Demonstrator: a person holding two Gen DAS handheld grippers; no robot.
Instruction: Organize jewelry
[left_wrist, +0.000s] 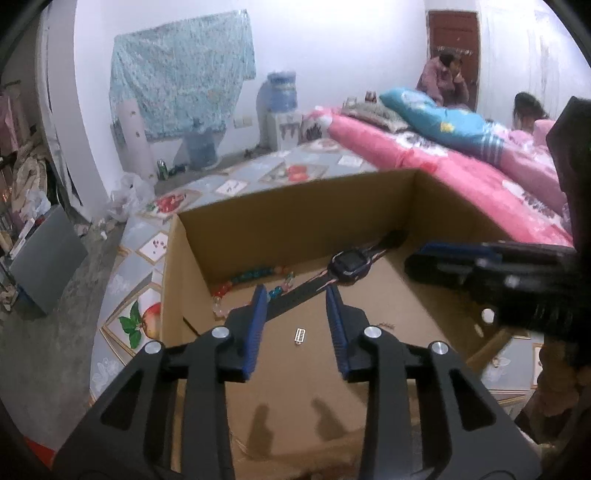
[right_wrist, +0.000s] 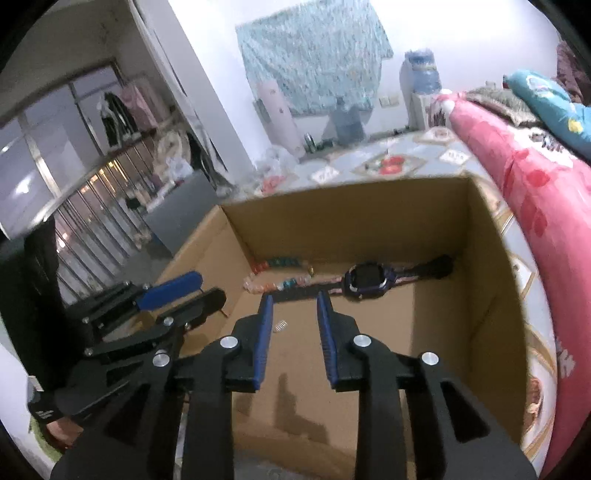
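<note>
The watch (left_wrist: 345, 266) lies flat on the floor of the cardboard box (left_wrist: 295, 210), along its far wall, strap stretched toward the far right corner. A string of coloured beads (left_wrist: 251, 277) sits in the far left corner, just beside the strap's other end. A small silver charm (left_wrist: 300, 335) lies alone mid-floor. My left tongs (left_wrist: 295, 299) hang over the box with jaws apart, nothing between them; my right tongs (right_wrist: 294, 306) likewise stand parted and empty. The box sits on a fruit-patterned cloth (left_wrist: 236, 184), a pink quilt (left_wrist: 480, 173) alongside.
</note>
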